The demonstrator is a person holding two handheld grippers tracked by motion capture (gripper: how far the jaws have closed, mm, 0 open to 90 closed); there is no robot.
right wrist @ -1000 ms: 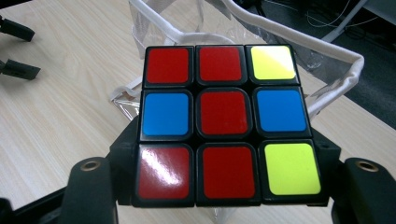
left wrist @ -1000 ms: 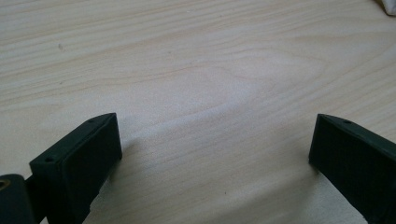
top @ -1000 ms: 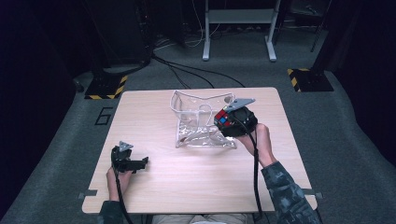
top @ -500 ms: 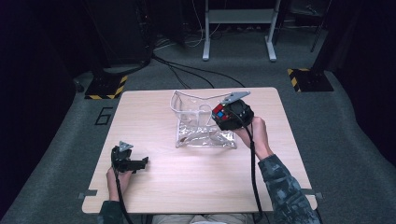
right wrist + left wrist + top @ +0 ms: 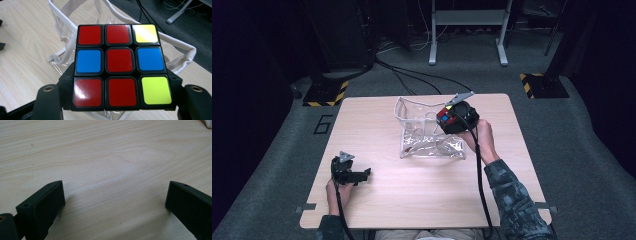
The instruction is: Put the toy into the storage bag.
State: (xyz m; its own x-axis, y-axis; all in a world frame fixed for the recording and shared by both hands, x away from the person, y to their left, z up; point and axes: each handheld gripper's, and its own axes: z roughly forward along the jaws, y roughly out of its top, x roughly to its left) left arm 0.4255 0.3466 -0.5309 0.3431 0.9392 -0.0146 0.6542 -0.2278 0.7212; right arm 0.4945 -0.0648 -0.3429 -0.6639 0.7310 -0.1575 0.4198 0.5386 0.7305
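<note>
**Fingers clamped on cube above clear bag**

Black fingers (image 5: 63, 85) of the right gripper (image 5: 122, 100) press on both sides of a scrambled plastic puzzle cube with red, blue and yellow stickers (image 5: 120, 66), one jaw on each flank of its bottom row. Cube face toward the camera: mostly red, two blue squares in the middle row, yellow at the top and bottom corners of one column. In the high view the right gripper (image 5: 451, 120) holds the cube (image 5: 444, 117) above the right rim of a transparent plastic tote bag with white fabric handles (image 5: 428, 141); cube looks clear of the bag, contact cannot be told. White handles loop behind the cube in the right gripper view. Bag stands open in the middle of the light wooden table (image 5: 412, 200), slightly toward the far side.

Left gripper (image 5: 113, 202): jaws spread wide, nothing between them, only bare tabletop. In the high view the left gripper (image 5: 362, 175) sits low at the near left part of the table, well apart from the bag. Grey carpet floor (image 5: 272, 165) surrounds the table.
</note>
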